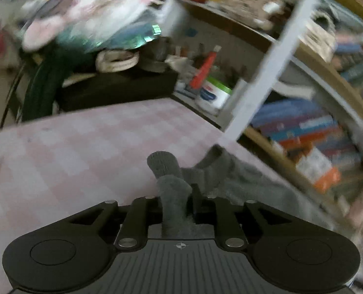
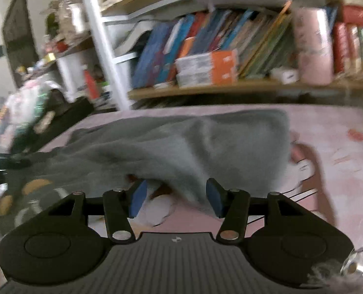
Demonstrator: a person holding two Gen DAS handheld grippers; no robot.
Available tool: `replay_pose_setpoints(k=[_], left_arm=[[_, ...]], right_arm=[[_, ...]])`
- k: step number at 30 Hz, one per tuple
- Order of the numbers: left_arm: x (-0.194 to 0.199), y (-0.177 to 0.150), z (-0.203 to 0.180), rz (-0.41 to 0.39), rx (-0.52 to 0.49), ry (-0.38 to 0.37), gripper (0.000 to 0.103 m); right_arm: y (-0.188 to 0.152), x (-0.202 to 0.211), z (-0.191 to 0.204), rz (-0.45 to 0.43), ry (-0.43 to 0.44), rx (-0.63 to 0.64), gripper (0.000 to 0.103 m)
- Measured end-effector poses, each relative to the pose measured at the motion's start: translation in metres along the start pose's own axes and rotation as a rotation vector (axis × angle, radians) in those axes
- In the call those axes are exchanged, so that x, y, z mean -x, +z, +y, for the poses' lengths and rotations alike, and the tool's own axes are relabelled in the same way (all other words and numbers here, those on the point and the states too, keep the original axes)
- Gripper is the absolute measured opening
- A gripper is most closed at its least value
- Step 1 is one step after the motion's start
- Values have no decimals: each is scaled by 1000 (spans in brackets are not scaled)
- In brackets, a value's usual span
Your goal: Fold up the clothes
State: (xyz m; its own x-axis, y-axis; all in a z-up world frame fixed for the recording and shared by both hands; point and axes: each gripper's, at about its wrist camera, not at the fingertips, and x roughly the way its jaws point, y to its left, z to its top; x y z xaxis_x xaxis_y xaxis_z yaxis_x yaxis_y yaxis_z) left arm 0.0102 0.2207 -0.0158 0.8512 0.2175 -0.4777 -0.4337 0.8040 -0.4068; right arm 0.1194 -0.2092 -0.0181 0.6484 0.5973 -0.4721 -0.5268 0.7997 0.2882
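A grey fleece garment point(image 2: 193, 142) lies spread on the pink checked bed cover point(image 2: 328, 132). In the left wrist view my left gripper point(image 1: 175, 196) is shut on a bunched grey fold of that garment point(image 1: 171, 181), which sticks up between the fingers and trails off to the right point(image 1: 242, 178). In the right wrist view my right gripper point(image 2: 176, 198) stands open, its blue pads point(image 2: 138, 197) on either side of the garment's near hem, which hangs between them without being pinched. Both views are blurred by motion.
A shelf of books point(image 2: 218, 49) with a white upright post point(image 2: 100, 49) runs along the far side of the bed. A dark box point(image 1: 117, 90) and a pile of clutter point(image 1: 88, 17) sit at the bed's far left. Printed shapes point(image 2: 306, 169) mark the cover.
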Motion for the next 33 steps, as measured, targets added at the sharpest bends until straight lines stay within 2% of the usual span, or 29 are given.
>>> replay_pose_setpoints(k=[8, 10, 12, 14, 16, 18, 20, 23, 25, 27, 31, 33], left_arm=[[-8, -5, 1, 63, -31, -38, 17], [-6, -4, 0, 65, -39, -31, 18], [0, 2, 2, 53, -39, 6, 30], [15, 9, 2, 5, -50, 50, 36], [35, 16, -8, -42, -104, 52, 45], [55, 16, -28, -53, -213, -39, 52], [66, 7, -58, -13, -359, -163, 53], [74, -24, -111, 43, -602, -319, 53], [73, -53, -143, 77, -758, -384, 53], [67, -81, -171, 107, -901, -396, 53], [47, -127, -204, 117, -1128, -316, 49], [38, -145, -215, 96, -1233, -259, 46]], right_arm=[[-6, -10, 24, 98, 212, -17, 54], [-6, -16, 29, 115, 200, -9, 54], [-7, -21, 30, 131, 197, -20, 54], [-8, -23, 27, 137, 191, -38, 54], [-8, -22, 22, 130, 181, -61, 54], [-7, -21, 15, 115, 169, -91, 54], [-6, -18, 8, 97, 152, -123, 54], [-5, -14, -1, 73, 114, -167, 54], [-5, -11, -9, 50, 85, -192, 54], [-3, -7, -16, 29, 62, -212, 54], [-2, -6, -23, 17, 37, -231, 54], [-1, -6, -23, 18, 32, -228, 54]])
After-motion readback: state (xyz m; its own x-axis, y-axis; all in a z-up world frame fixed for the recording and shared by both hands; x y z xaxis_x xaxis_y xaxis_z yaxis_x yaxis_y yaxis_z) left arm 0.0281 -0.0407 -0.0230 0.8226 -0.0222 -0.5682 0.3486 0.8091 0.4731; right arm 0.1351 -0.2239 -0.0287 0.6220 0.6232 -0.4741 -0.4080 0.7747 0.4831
